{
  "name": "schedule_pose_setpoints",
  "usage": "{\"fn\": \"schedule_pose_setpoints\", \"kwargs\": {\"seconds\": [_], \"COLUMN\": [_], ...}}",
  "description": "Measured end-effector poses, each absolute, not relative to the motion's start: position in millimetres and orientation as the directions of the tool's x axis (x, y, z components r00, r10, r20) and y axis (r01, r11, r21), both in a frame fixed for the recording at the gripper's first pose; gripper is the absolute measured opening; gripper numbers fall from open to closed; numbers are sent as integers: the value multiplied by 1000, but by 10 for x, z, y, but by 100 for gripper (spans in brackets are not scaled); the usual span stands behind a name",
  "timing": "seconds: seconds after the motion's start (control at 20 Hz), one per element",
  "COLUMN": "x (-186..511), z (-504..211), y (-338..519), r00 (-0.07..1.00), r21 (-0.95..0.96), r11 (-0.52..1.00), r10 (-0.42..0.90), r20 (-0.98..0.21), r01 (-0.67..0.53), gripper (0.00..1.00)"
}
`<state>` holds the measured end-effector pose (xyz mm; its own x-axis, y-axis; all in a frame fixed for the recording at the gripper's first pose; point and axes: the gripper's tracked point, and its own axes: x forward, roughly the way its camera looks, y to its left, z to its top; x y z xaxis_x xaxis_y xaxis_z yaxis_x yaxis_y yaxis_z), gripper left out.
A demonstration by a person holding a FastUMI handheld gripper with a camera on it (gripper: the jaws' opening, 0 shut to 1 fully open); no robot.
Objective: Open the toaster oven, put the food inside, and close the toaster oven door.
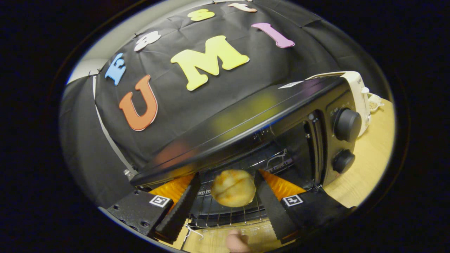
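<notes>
While the tool (226, 179) gapes, a bun (233, 188) rests inside the toaster oven (246, 116).

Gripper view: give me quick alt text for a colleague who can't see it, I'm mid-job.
A round bread roll sits on the wire rack inside the open black toaster oven, between the spread fingers of the hand-held gripper, neither finger visibly pressing it. Two knobs sit on the oven's front panel, and a white appliance stands behind it on the wooden table.
</notes>
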<state>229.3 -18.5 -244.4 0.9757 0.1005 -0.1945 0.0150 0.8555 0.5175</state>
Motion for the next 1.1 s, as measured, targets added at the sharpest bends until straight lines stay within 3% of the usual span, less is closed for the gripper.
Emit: {"fn": "schedule_pose_setpoints", "kwargs": {"seconds": [0.3, 0.55, 0.85, 1.1], "x": [1949, 1463, 966, 697], "z": [-2411, -2593, -2577, -2948], "y": [-237, -265, -155, 47], "r00": [968, 925, 930, 901], "r21": [554, 456, 348, 248], "r11": [833, 890, 935, 965], "r10": [126, 184, 185, 178], "r20": [-218, -333, -316, -397], "r01": [16, -12, -68, -81], "gripper": [100, 100, 100, 100]}}
